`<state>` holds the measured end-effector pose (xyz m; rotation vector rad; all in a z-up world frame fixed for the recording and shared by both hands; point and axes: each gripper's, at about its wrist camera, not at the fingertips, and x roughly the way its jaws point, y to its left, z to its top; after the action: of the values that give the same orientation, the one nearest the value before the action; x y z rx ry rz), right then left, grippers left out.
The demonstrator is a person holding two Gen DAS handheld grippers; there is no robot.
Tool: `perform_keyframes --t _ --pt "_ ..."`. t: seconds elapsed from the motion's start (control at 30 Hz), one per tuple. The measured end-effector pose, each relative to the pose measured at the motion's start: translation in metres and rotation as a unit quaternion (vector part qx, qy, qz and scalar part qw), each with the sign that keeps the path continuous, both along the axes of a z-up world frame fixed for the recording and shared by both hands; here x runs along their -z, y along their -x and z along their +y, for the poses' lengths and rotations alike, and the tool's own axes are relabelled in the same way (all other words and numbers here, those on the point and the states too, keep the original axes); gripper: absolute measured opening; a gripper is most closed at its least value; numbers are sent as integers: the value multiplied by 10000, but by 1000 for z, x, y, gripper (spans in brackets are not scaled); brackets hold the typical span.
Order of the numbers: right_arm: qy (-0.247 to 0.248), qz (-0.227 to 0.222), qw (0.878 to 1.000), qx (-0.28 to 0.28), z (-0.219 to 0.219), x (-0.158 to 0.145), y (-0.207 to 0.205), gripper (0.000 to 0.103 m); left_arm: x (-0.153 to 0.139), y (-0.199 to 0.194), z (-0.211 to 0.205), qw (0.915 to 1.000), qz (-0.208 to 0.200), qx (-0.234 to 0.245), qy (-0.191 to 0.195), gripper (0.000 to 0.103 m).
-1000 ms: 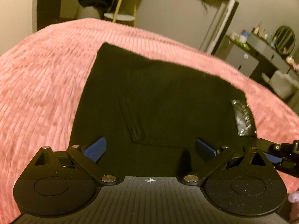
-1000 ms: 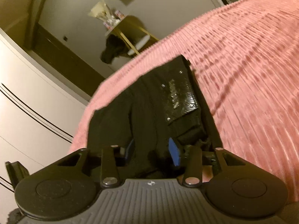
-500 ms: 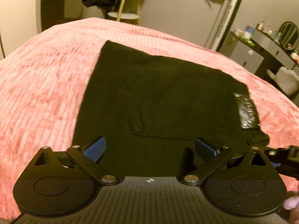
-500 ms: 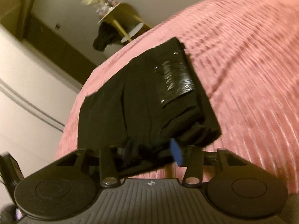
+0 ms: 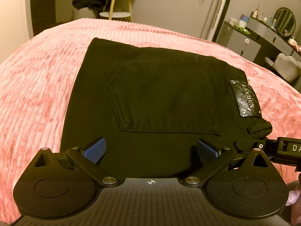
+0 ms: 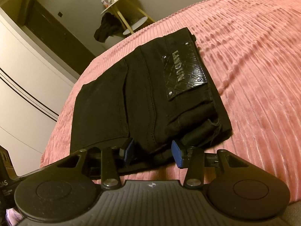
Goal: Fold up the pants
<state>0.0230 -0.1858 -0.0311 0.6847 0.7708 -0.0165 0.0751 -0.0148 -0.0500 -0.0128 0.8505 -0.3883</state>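
The black pants [image 5: 160, 94] lie folded into a compact rectangle on the pink ribbed bedspread [image 5: 37, 84], back pocket up, with a shiny "LANDUN" patch [image 5: 245, 99] at the right edge. My left gripper [image 5: 150, 149] is open, its blue pads wide apart over the near edge of the pants. In the right wrist view the pants [image 6: 141, 98] show from the waistband corner, patch [image 6: 183, 77] on top. My right gripper [image 6: 153, 153] is open, its pads either side of the near corner fold, not squeezing it.
A small round side table [image 5: 114, 14] with dark clothes hung on it stands beyond the bed. A grey dresser with a round mirror [image 5: 270, 28] is at the right. A white wardrobe [image 6: 22, 75] stands at the left in the right wrist view.
Both grippers have drawn back toward the near edge of the pants. The right gripper's pads have opened wider and the corner fold lies flatter on the bed.
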Motion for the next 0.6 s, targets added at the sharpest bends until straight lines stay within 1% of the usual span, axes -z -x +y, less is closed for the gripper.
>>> perform_keyframes --t 0.17,0.27,0.33,0.37,0.4,0.43,0.53,0.6 --pt "-4 3 10000 -1 0 0 1 43 1 0 -1 10000 -11 7 -26 103" --pt "-90 -13 10000 27 -3 -1 3 44 -1 -1 4 9999 0 -36 110 103" --pt "-262 -41 9995 159 -10 -6 10 45 -4 -2 14 9992 9 -175 362 103" --pt "-380 -132 9989 243 -16 -9 15 54 -6 -2 21 9981 9 -327 517 103" --pt "-502 -251 9976 396 -23 -12 23 64 -8 -3 29 9964 -4 -515 675 103" --pt "-569 -330 9962 563 -30 -15 30 68 -10 -4 39 9939 -11 -713 845 103" --pt "-912 -473 9898 989 -55 -16 46 70 -15 -13 64 9848 97 -1194 1258 103" --pt "-1304 -306 9835 1212 -71 -6 46 70 -15 -21 75 9813 231 -1289 1409 103"
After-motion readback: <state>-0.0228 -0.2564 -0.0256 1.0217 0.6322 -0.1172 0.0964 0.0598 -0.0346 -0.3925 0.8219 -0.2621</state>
